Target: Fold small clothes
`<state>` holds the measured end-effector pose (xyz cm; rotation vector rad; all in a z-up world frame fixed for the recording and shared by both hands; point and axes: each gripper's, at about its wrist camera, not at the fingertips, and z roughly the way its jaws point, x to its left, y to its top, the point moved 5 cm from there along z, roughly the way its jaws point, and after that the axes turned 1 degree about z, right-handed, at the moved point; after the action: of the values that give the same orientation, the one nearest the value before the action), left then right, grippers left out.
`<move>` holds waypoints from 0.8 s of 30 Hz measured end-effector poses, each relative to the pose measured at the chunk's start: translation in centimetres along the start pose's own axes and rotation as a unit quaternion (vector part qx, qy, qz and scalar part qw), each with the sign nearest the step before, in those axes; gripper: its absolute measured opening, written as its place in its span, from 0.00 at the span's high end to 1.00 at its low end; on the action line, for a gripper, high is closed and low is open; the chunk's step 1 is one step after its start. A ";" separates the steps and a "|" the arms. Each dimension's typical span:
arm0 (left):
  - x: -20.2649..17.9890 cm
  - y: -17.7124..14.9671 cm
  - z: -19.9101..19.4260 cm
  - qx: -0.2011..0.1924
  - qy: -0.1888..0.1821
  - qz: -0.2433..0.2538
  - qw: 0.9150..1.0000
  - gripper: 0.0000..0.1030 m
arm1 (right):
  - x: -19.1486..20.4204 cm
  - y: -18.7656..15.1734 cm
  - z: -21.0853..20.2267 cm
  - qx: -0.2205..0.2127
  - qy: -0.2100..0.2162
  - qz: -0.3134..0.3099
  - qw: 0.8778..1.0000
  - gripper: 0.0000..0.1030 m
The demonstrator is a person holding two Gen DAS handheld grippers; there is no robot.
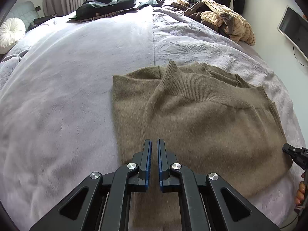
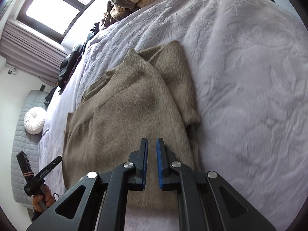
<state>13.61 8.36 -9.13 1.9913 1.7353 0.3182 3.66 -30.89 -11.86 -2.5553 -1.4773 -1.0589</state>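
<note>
The left gripper is held just above the near hem of the brown sweater, its jaws narrowly parted with nothing between them. The right gripper is poised likewise over the sweater's right side, a slim gap showing and nothing gripped. The garment is spread on the bed near its front edge, sleeves folded in, its long axis running away toward the collar, so the next fold is judged to go lengthwise.
</note>
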 end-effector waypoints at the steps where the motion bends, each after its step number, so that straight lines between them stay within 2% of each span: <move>1: 0.0 -0.2 -0.2 0.000 0.000 0.000 1.000 0.93 | 0.1 -0.3 -0.1 0.001 0.003 0.001 1.000 0.90; 15: -0.3 -3.9 -2.0 -0.002 0.021 0.004 1.000 0.93 | 3.3 -4.0 0.0 0.025 0.017 -0.011 0.999 0.90; 17: 0.0 -4.5 -2.2 0.000 0.021 -0.002 1.000 0.92 | 3.8 -4.7 0.1 0.029 0.020 -0.013 0.999 0.85; 18: 0.1 -4.7 -2.3 0.000 0.022 -0.005 1.000 0.84 | 4.0 -4.9 0.1 0.032 0.020 -0.015 0.999 0.74; 19: 0.4 -5.0 -2.4 0.001 0.025 -0.009 1.000 0.25 | 4.2 -5.2 0.2 0.033 0.020 -0.017 0.999 0.54; 20: 0.7 -5.3 -2.6 0.000 0.035 -0.016 0.999 0.04 | 4.5 -5.5 0.1 0.032 0.022 -0.020 0.999 0.38; 22: 1.0 -5.7 -3.2 -0.022 0.052 -0.015 0.998 0.01 | 5.1 -6.0 0.0 0.030 0.021 -0.028 0.999 0.37; 24: 1.1 -6.1 -3.3 -0.021 0.051 -0.012 0.998 0.01 | 5.7 -6.5 0.0 0.033 0.024 -0.035 0.999 0.37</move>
<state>7.02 10.57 -9.46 1.9536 1.7991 0.4517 0.51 -22.87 -10.73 -2.4337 -1.5727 -1.0522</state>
